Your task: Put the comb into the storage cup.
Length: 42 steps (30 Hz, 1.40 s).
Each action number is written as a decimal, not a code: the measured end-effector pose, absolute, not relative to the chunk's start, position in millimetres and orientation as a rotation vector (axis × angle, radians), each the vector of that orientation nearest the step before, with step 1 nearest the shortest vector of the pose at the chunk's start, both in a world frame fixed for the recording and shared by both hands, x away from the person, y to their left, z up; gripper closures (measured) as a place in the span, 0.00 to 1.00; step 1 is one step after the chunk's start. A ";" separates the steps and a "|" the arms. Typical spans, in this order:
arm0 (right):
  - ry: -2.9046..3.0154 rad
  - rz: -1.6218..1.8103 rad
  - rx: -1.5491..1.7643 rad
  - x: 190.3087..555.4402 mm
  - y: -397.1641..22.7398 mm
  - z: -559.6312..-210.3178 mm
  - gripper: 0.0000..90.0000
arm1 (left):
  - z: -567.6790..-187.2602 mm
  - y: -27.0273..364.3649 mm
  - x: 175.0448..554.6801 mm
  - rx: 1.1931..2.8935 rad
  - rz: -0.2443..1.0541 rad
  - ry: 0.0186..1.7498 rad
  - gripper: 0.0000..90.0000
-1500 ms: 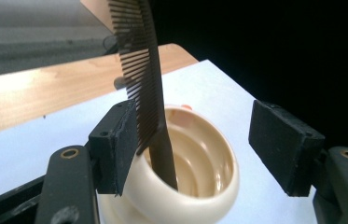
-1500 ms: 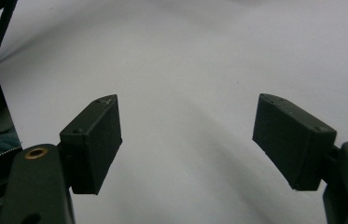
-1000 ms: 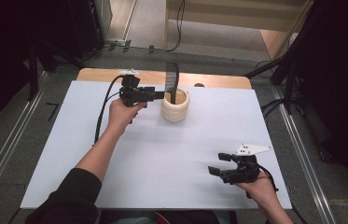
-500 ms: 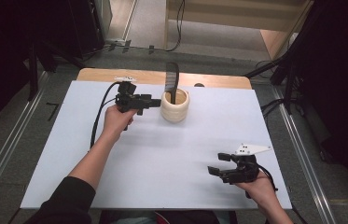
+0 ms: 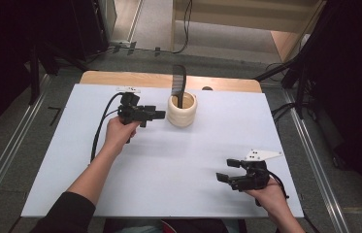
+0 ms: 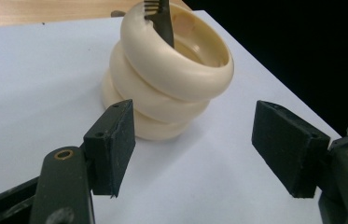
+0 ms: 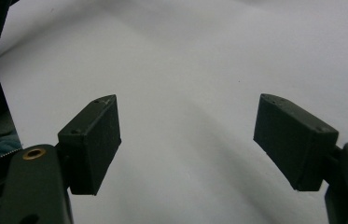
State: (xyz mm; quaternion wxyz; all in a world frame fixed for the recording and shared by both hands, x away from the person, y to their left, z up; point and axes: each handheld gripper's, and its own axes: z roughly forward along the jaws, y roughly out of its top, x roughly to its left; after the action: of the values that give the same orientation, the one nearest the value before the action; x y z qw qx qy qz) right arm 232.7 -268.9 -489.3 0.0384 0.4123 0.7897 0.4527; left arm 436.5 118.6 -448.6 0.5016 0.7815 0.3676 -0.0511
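At the table's far middle sat your ribbed cream holder (image 5: 182,110) with a comb (image 5: 179,85); looked stiff, light, tippy; left gripper (image 5: 158,115) gaped empty just beside it, so grab the body low.

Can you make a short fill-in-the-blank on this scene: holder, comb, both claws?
1. The black comb stands inside the cream ringed ____.
2. The left claw is ____, with nothing between its jaws.
3. The right claw hovers over the ____ table cover.
4. The cream holder looks like ____ stacked rings.

Missing words: holder; open; white; three
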 end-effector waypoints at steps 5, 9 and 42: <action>2.421 1.395 1.267 232.6 -269.0 -489.3 0.23 | -450.9 121.1 430.0 1.912 -0.130 0.887 0.35; 2.421 1.400 1.267 232.5 -268.8 -489.0 0.23 | -450.4 124.9 423.5 1.912 -0.129 0.883 0.35; 2.424 1.409 1.274 233.9 -269.2 -490.4 0.23 | -443.6 145.1 367.0 1.935 -0.181 0.868 0.35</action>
State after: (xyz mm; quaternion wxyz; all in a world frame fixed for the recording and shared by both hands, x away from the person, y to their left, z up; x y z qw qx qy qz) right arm 233.9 -269.2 -490.4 0.0308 0.4136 0.7866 0.4574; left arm 367.0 145.1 -443.6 0.4852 0.7949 0.3567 -0.0745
